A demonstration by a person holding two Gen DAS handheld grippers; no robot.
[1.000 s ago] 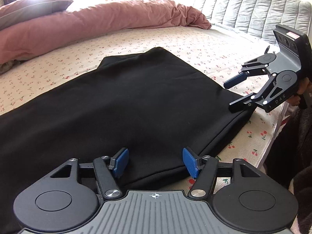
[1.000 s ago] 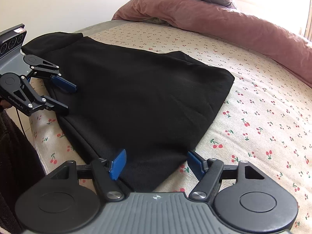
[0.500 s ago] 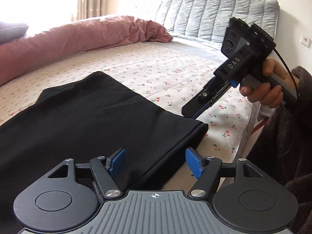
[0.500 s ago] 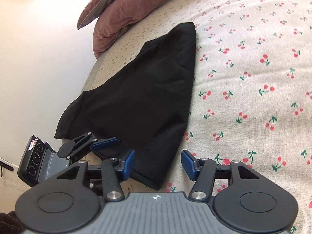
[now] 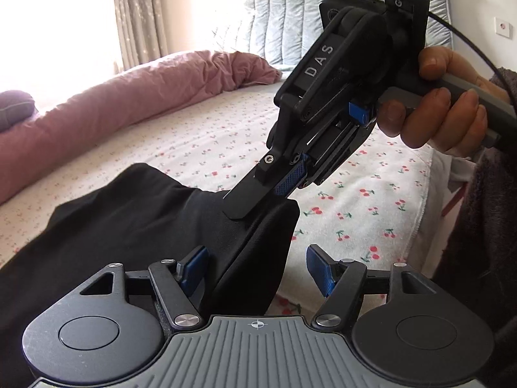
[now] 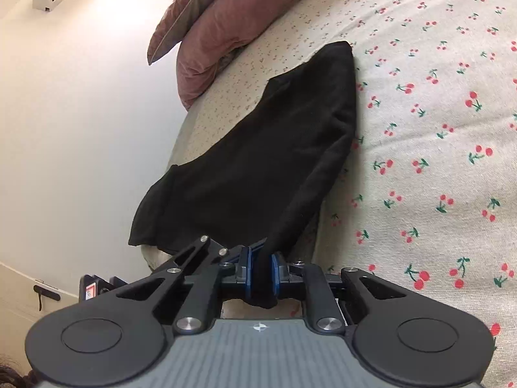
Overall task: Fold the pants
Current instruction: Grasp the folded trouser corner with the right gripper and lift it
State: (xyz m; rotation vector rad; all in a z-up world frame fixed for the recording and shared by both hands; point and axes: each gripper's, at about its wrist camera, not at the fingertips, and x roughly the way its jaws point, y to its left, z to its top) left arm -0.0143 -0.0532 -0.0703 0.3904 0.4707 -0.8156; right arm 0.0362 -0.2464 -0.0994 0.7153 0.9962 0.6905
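Black pants (image 5: 129,226) lie spread on a cherry-print bed sheet (image 5: 371,194). My right gripper (image 5: 248,202), held by a hand (image 5: 446,113), is turned on its side at the pants' near corner, its jaws closing. In the right wrist view the right gripper (image 6: 261,274) has its blue pads pressed on a bunched bit of the pants (image 6: 274,145), which rise a little off the sheet there. My left gripper (image 5: 257,270) is open just beside it. The pants' folded edge lies between its fingers against the left pad, clear of the right pad.
A pink duvet (image 5: 129,97) runs along the far side of the bed and a grey quilted headboard (image 5: 290,32) stands behind. The mattress edge (image 5: 423,210) is close on the right. A pink pillow (image 6: 210,16) lies by the white wall (image 6: 80,129).
The right gripper rolled onto its side, came in to the pants' corner and closed on the fabric. The left gripper slid along the pants' edge toward that same corner.
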